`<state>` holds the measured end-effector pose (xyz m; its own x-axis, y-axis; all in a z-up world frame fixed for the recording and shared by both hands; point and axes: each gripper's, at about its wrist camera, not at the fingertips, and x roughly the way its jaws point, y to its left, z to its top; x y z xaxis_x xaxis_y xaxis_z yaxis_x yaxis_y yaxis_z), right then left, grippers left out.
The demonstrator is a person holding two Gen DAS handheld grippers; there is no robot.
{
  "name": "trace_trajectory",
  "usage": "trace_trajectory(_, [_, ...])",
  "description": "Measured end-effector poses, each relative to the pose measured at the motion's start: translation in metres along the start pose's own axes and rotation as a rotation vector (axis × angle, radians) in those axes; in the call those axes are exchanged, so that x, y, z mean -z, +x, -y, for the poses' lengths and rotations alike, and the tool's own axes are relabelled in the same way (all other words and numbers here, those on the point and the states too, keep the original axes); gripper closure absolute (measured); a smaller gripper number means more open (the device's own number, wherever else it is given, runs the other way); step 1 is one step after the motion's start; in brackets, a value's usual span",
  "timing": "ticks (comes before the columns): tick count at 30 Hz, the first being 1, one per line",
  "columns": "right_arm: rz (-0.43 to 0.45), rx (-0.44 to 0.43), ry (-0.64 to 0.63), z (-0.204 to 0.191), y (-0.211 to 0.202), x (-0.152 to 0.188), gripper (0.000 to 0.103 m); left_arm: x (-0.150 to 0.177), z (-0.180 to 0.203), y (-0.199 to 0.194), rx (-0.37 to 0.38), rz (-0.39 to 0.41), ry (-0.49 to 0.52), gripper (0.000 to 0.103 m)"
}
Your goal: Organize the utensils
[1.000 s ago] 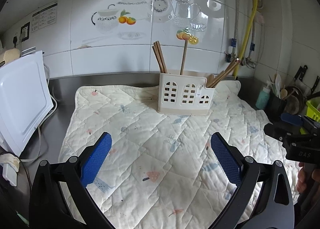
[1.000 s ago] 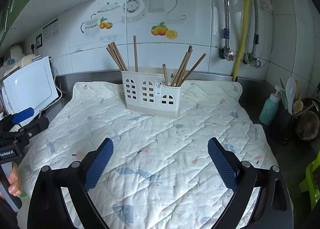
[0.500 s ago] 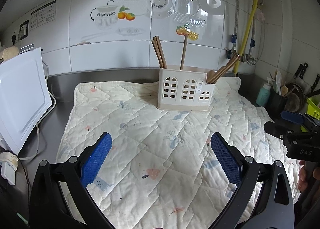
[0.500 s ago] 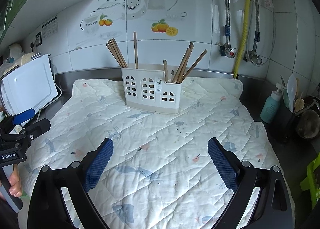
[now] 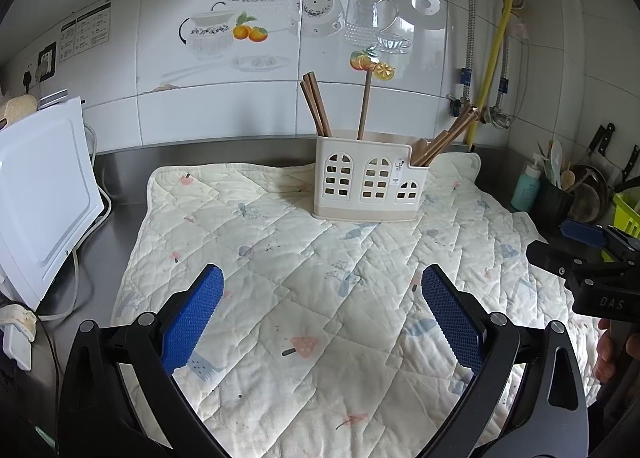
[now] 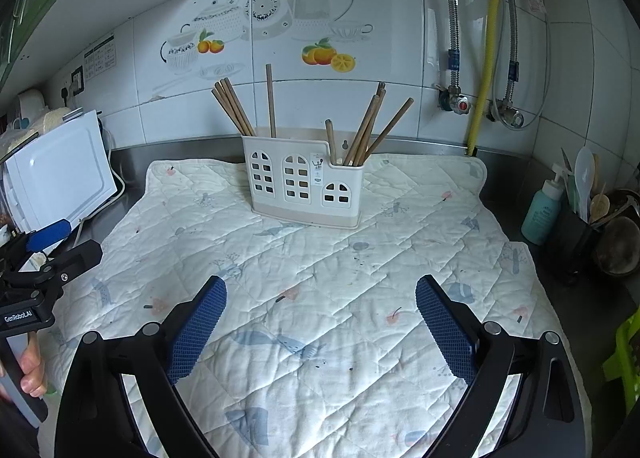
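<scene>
A white plastic utensil holder (image 5: 366, 182) (image 6: 304, 186) with arched window cut-outs stands on the quilted mat near the back wall. Wooden chopsticks (image 5: 316, 104) (image 6: 234, 106) stand in its left part, one stick (image 6: 271, 100) in the middle, and several more (image 5: 444, 136) (image 6: 372, 126) lean in the low right part. My left gripper (image 5: 320, 314) is open and empty over the mat's front. My right gripper (image 6: 320, 318) is open and empty too. Each also shows from the side in the other view: the right gripper (image 5: 580, 250) and the left gripper (image 6: 52, 246).
The quilted mat (image 5: 304, 258) (image 6: 400, 258) covers a steel counter. A white appliance (image 5: 36, 194) (image 6: 60, 178) with cables stands at the left. A teal bottle (image 6: 542, 212), a dark cup of utensils (image 6: 580, 234) and a green basket (image 6: 624, 354) stand at the right. Tiled wall and pipes behind.
Both grippers have drawn back and up a little from the holder, so it looks smaller and farther. Both stay open and empty.
</scene>
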<state>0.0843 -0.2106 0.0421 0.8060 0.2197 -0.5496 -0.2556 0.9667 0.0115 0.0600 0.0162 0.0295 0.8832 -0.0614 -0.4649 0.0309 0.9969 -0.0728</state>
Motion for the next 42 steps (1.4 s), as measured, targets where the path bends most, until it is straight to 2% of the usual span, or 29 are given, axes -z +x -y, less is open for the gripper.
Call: trace_trajectory(42, [0.004, 0.002, 0.005, 0.0003, -0.0013, -0.001, 0.011, 0.0009, 0.0051, -0.0003, 0.0, 0.002, 0.006, 0.005])
